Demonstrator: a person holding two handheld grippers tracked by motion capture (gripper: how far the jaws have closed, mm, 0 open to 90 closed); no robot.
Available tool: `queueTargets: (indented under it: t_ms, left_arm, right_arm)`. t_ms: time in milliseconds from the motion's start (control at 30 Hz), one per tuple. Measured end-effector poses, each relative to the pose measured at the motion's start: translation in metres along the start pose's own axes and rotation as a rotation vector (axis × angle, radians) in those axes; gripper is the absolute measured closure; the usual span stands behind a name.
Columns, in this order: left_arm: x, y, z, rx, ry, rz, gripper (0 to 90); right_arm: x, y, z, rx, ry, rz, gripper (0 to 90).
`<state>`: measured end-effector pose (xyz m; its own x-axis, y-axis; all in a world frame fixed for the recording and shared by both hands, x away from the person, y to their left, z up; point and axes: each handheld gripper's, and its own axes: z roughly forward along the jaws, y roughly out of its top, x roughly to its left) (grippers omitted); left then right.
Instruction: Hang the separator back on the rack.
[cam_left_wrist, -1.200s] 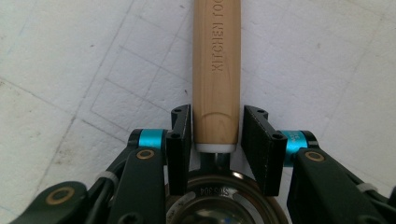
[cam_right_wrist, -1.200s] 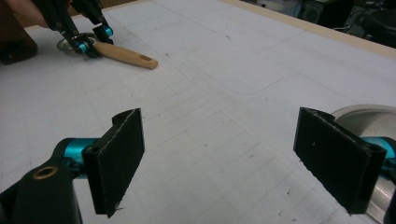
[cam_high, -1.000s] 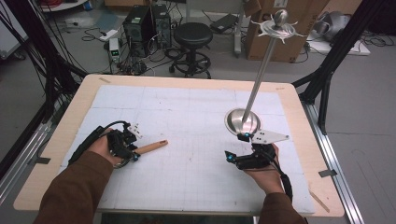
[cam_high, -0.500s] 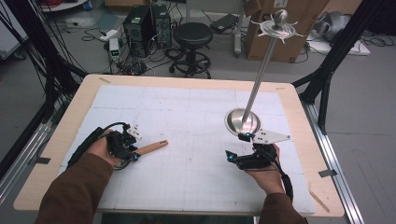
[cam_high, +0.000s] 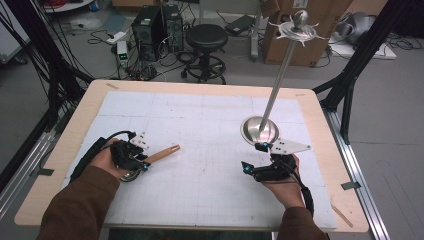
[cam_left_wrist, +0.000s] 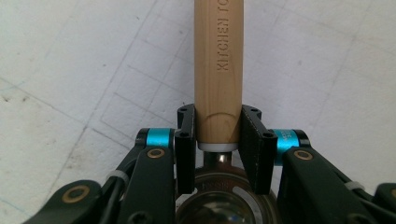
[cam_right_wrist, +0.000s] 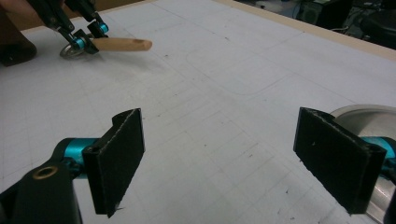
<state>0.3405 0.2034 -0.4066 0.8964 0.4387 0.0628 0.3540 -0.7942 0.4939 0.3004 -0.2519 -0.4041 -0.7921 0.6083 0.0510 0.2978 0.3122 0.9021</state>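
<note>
Wooden handle of a kitchen tool lies low on the white gridded sheet, in the lower left of the high view, pointing toward frame centre. Its near end is clamped by the left hand-held gripper, which the person's left hand holds at the lower left. In the left gripper view the two black jaws press both sides of the handle just above a white collar, and the stamped lettering "KITCHEN TO" runs up the wood toward the top of the frame. A round metal part sits below the jaws at the bottom centre; what kind of tool head it is cannot be told.

Right hand-held gripper rests at the lower right of centre in the high view, released, with nothing between its jaws. In the right gripper view the two black pads stand well apart over bare sheet.

Metal stand with a round dished base sits just beside the right hand-held gripper, its thin pole rising to the upper right of the frame.

Counter is light wood, with the sheet covering most of its top.
</note>
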Motion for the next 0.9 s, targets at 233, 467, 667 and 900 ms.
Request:
queueTargets:
  t_ms: [233,467,667,900]
  left_arm:
    - [0.000,0.000,-0.008,-0.063,-0.008,-0.005,69.3]
    - [-0.003,0.003,-0.014,-0.125,-0.025,-0.008,69.3]
    - [-0.003,0.005,-0.020,-0.183,-0.040,-0.016,69.3]
    - [-0.003,0.009,-0.026,-0.249,-0.069,-0.029,69.3]
  right_arm:
    - [0.000,0.000,0.000,-0.002,0.000,-0.003,15.3]
    - [0.000,0.000,0.000,-0.002,0.000,-0.003,15.3]
    - [0.000,0.000,0.000,-0.002,0.001,-0.001,15.3]
    - [0.000,0.000,0.000,-0.003,0.000,-0.001,15.3]
